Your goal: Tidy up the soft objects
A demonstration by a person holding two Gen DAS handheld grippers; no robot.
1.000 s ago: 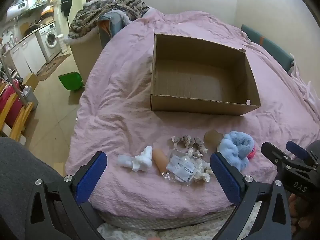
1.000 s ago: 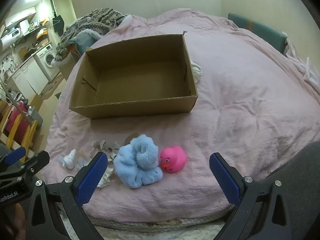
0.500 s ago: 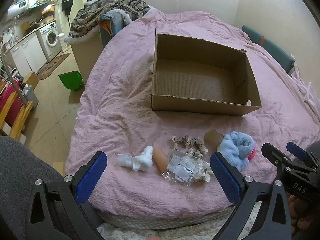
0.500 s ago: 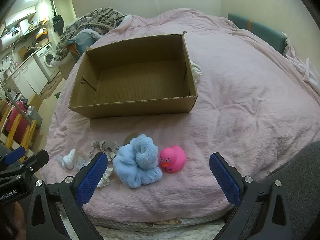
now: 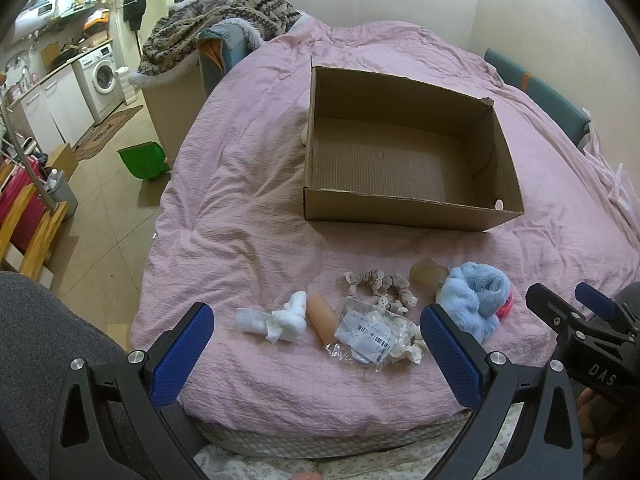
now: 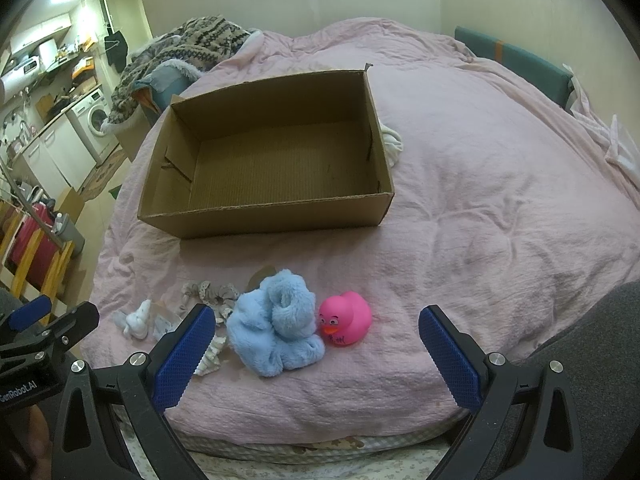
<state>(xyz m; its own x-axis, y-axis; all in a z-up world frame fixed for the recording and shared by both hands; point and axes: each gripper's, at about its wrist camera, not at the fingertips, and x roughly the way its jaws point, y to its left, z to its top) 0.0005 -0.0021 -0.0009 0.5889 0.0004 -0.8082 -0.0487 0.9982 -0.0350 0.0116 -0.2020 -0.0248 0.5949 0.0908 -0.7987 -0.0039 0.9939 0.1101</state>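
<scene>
Nothing on the bed has shifted since the earlier frames; both views sit almost where they were. On the pink bedspread [image 5: 248, 216] an open cardboard box [image 5: 404, 212] lies with nothing visible inside. Nearer the bed's front edge runs a row of small things: a knotted white cloth [image 5: 280, 320], a beige cylinder [image 5: 322, 316], a clear plastic packet with a barcode label [image 5: 368, 336], a lace-trimmed scrunchie [image 5: 380, 284], a fluffy blue plush [image 6: 276, 324], and a pink rubber duck [image 6: 346, 318] touching the plush's right side. The left claw [image 5: 316, 354] hangs wide open and empty just short of the packet. The right claw [image 6: 314, 350] is likewise spread wide and empty, with plush and duck between its fingers' lines.
</scene>
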